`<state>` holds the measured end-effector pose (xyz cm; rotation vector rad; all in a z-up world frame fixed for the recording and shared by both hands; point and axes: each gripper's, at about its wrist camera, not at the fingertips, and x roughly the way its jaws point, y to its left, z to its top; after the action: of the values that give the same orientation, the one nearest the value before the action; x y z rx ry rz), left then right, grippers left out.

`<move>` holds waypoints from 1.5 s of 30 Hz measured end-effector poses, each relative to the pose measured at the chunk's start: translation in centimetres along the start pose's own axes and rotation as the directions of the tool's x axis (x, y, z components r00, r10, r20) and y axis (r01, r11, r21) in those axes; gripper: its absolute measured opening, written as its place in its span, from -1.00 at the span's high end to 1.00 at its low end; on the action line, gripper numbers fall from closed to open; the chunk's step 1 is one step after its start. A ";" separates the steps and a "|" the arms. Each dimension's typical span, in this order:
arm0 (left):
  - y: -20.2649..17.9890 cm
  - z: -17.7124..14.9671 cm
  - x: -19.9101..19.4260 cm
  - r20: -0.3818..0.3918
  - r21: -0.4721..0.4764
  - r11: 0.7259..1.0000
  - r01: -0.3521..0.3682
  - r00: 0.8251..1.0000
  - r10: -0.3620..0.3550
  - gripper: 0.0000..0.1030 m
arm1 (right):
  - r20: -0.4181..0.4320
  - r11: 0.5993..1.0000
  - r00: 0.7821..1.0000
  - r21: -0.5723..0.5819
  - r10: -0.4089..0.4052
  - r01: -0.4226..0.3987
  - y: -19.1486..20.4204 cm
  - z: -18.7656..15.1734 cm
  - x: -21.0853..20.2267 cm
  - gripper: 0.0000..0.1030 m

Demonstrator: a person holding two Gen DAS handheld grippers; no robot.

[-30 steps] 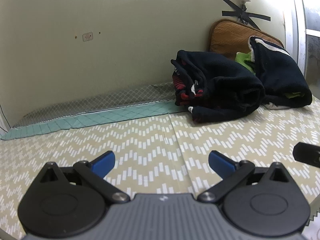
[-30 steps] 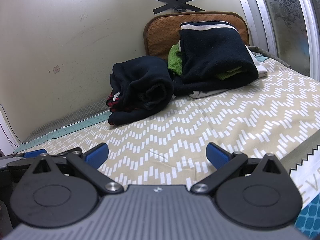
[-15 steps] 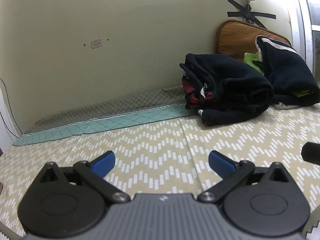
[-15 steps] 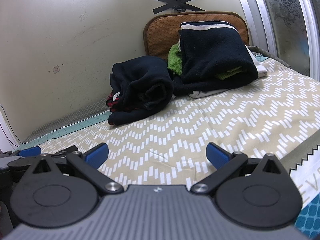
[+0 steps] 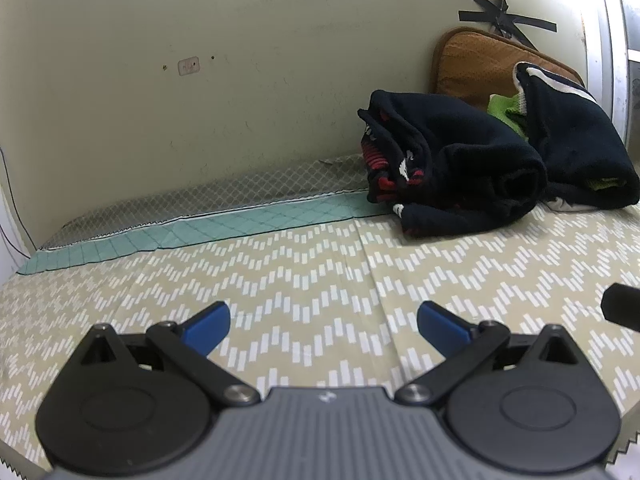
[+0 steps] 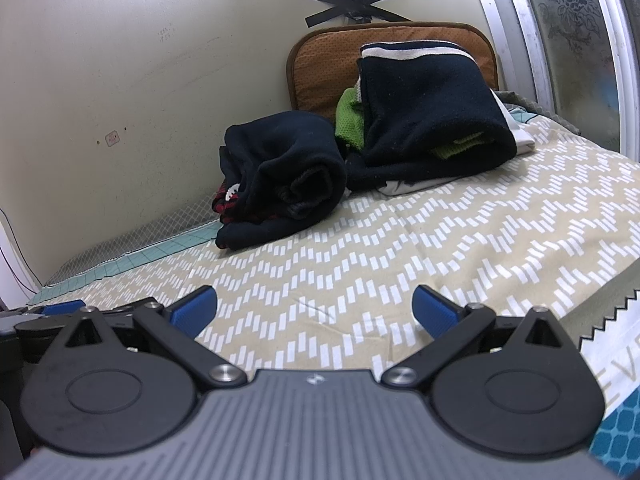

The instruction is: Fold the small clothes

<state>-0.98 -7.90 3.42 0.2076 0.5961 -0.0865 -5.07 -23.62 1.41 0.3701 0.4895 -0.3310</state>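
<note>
Left tongs (image 5: 323, 320) and right tongs (image 6: 315, 307) are both hanging released over the bed sheet (image 5: 304, 280), gripping nothing. Rolled dark garment (image 5: 452, 168) is sitting at 1 o'clock by the wall, touching the folded clothes stack (image 6: 432, 112).

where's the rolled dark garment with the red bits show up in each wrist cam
Left wrist: the rolled dark garment lies right of centre, by the wall, on the patterned sheet.
Right wrist: the same garment sits left of centre, middle height.
Shared landmark: the brown cushion against the wall, behind the clothes in both views.
</note>
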 end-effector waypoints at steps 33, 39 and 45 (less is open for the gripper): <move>-0.1 -0.2 0.9 -0.056 -0.010 1.000 0.001 0.998 -0.002 -1.00 | 0.003 1.000 1.000 0.007 -0.002 0.001 0.0 -0.2 0.3 -1.00; -0.1 -0.2 1.0 -0.058 -0.009 1.000 0.003 0.998 -0.004 -1.00 | 0.002 1.000 1.000 0.007 0.000 0.000 0.0 -0.2 0.3 -1.00; -0.2 -0.3 1.0 -0.058 -0.009 1.000 0.006 0.998 -0.007 -1.00 | 0.002 1.000 1.000 0.007 0.001 -0.001 -0.1 -0.1 0.3 -1.00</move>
<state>-0.37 -8.00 2.62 0.2004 0.6553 -0.0843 -4.90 -23.76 1.17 0.3762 0.4864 -0.3322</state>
